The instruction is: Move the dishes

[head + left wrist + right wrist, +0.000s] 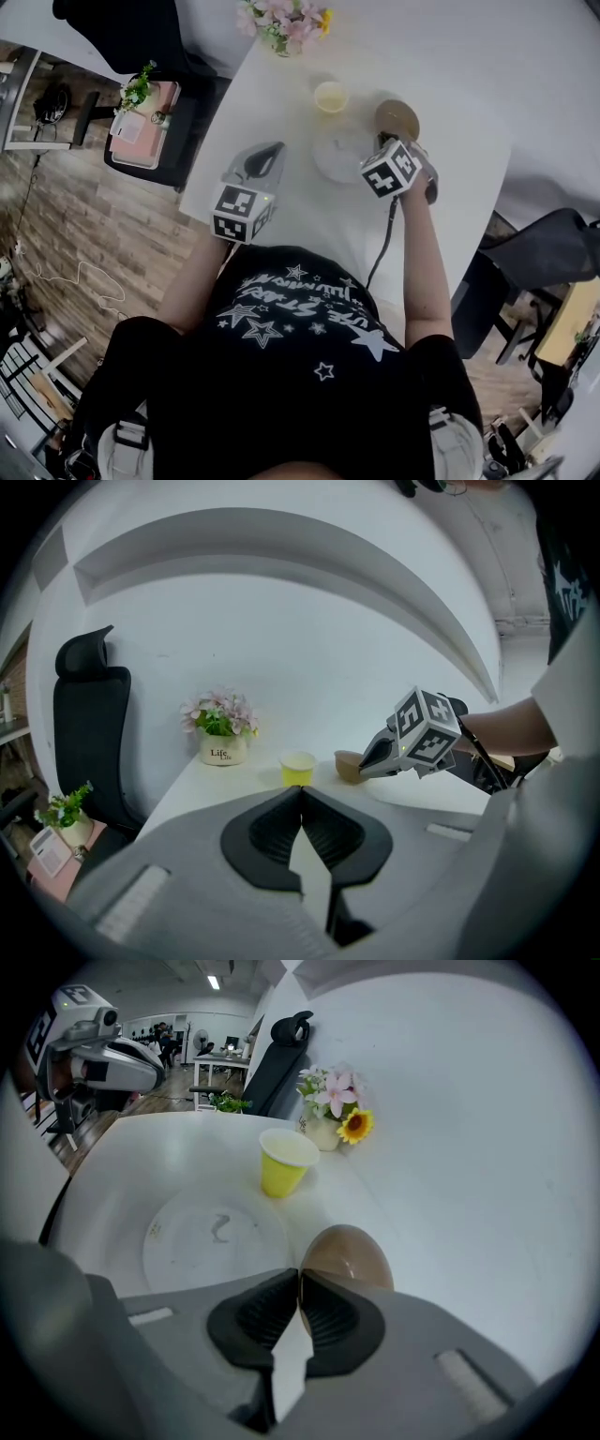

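Two grippers: left gripper (pixel 301 794), right gripper (pixel 299 1279). Comes to three dishes: one brown bowl (pixel 345 1255) at the right jaws, one white plate (pixel 216 1237) just left of them, one yellow cup (pixel 284 1163) ahead. One flower pot (pixel 330 1115) farther ahead (plus one small plant (pixel 66 810), far left of the left jaws). Two chairs: black chair (pixel 89 733) left of the left jaws, second chair (pixel 548 248) off right of the right jaws. One table (pixel 469 112).

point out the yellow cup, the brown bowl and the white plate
yellow cup (pixel 279 1174), right gripper view, on its side wall
brown bowl (pixel 349 1252), right gripper view, on the middle of its visible brown surface
white plate (pixel 192 1258), right gripper view, on a bare part of its flat middle
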